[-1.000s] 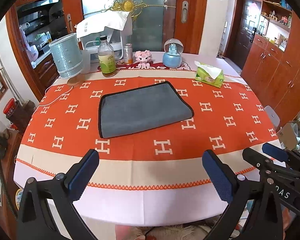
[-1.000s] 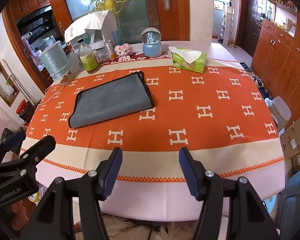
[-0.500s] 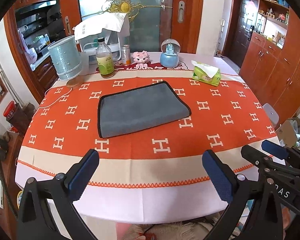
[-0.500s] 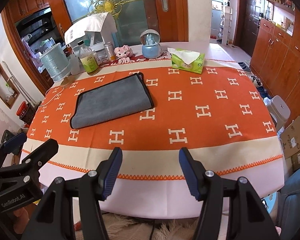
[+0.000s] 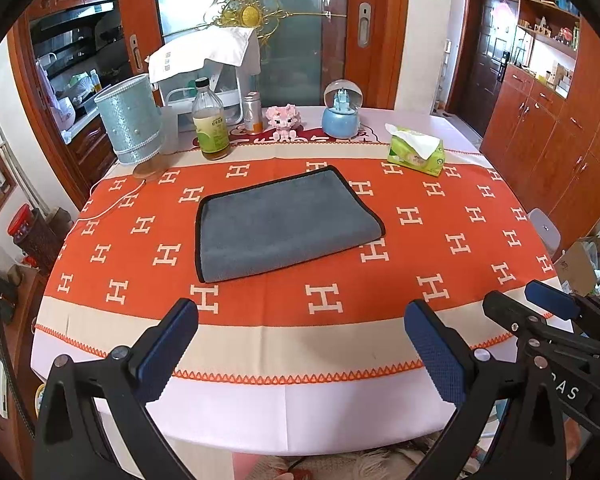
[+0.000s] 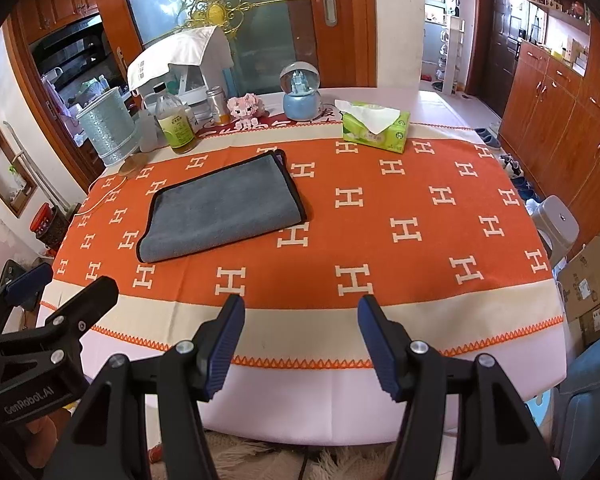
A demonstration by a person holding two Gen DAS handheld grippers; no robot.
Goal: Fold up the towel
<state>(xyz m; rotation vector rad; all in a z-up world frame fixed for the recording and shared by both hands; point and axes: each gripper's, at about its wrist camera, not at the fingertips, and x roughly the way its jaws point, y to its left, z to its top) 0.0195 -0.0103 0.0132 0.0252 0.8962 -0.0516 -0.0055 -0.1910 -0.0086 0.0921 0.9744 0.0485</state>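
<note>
A grey towel [image 5: 284, 222] with a black border lies folded flat on the orange tablecloth [image 5: 420, 216], left of the table's middle; it also shows in the right wrist view [image 6: 224, 208]. My left gripper [image 5: 300, 344] is open and empty, held off the table's near edge, well short of the towel. My right gripper [image 6: 300, 340] is open and empty, also off the near edge, right of the towel. The right gripper shows at the right edge of the left wrist view [image 5: 540, 308]. The left gripper shows at the left edge of the right wrist view [image 6: 60, 288].
Along the table's far side stand a teal lamp [image 5: 130, 120], a bottle [image 5: 211, 120], a can [image 5: 253, 114], a pink toy [image 5: 286, 120], a snow globe [image 5: 342, 110] and a green tissue pack [image 5: 416, 154]. A stool [image 6: 556, 220] and cardboard boxes [image 6: 588, 280] are at the right.
Both grippers have drawn back and risen slightly from the table, so the towel looks a little farther away. The towel has not moved. Both grippers stay open.
</note>
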